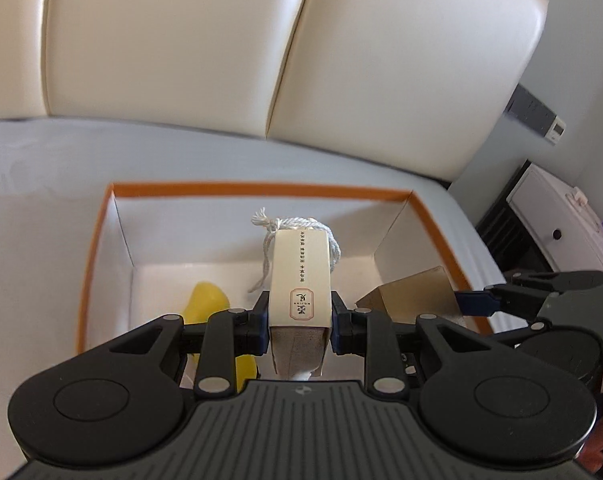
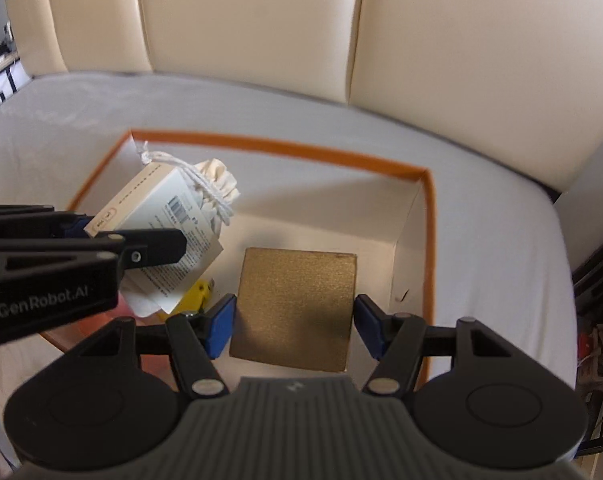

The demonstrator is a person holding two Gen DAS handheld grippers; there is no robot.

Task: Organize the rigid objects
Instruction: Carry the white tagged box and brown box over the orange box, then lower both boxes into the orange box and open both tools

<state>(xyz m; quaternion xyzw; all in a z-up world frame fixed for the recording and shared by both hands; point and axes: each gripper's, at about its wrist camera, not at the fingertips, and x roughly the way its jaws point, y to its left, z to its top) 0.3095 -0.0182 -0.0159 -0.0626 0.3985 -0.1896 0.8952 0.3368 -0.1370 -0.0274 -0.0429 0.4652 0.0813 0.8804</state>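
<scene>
One orange-rimmed box (image 2: 429,216) on the bed holds one gold box (image 2: 297,312) and one yellow toy (image 1: 205,304). Left tool (image 1: 300,318) pinches one cream packet (image 1: 301,280) above it; right tool (image 2: 295,326) spread around the gold box.

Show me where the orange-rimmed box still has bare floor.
Bare floor runs along the far wall of the orange-rimmed box, behind the gold box. The near left is crowded: yellow object under the held cream packet.
</scene>
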